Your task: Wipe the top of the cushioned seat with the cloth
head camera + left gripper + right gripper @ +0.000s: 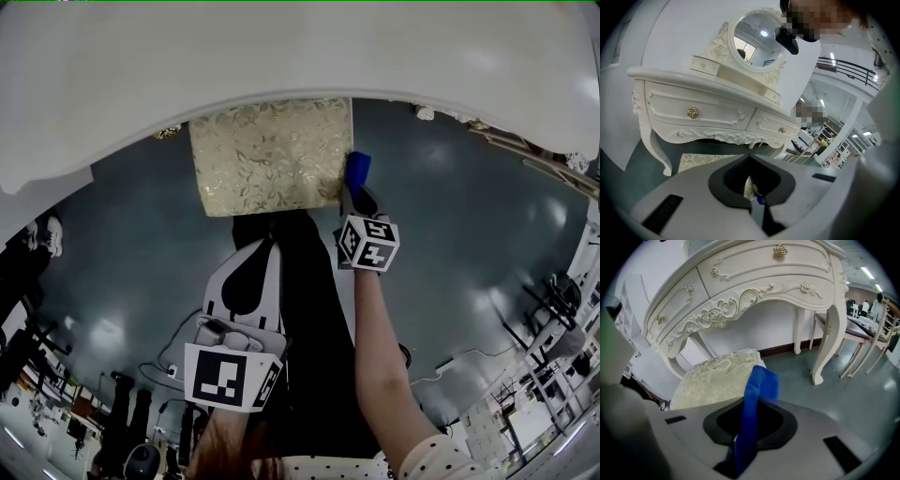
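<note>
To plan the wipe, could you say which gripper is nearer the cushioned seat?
Right. The right gripper, holding the cloth, is at the right edge of the cushioned seat; the left gripper is back from its near edge.

We see a white carved dressing table [281,56] at twelve o'clock, its oval mirror [757,42] above, and grey floor [450,206] at three.
</note>
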`<act>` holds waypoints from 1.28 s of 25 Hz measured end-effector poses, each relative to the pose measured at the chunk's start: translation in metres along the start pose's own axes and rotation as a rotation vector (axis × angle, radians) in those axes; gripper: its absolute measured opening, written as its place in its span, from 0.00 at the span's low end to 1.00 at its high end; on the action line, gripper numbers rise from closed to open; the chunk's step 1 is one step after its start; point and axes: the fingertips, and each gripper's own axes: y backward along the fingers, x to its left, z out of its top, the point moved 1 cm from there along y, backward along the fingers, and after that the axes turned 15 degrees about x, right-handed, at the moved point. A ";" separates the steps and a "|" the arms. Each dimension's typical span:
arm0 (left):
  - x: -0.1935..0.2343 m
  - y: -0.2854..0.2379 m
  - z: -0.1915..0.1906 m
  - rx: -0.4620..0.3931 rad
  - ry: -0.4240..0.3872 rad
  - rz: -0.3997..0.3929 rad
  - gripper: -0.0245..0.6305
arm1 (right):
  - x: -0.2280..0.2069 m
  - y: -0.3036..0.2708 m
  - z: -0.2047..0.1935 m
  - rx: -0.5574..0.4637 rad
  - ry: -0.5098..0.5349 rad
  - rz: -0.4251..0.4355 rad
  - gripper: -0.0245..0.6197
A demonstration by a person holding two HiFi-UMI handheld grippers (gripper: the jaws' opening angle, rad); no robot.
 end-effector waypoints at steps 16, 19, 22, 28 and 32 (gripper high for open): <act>0.016 0.011 -0.002 -0.009 0.020 0.000 0.04 | 0.025 0.003 0.001 -0.024 -0.014 0.008 0.14; 0.020 0.013 -0.003 -0.013 0.022 -0.001 0.04 | 0.031 0.002 0.001 -0.025 -0.011 0.011 0.14; 0.024 0.015 -0.005 -0.016 0.026 -0.001 0.04 | 0.038 0.000 0.000 -0.029 -0.007 0.012 0.14; 0.034 0.020 -0.006 -0.022 0.036 0.004 0.04 | 0.049 -0.003 -0.001 -0.028 0.001 0.016 0.14; 0.039 0.023 -0.007 -0.025 0.042 0.004 0.04 | 0.054 -0.004 -0.001 -0.030 0.005 0.011 0.14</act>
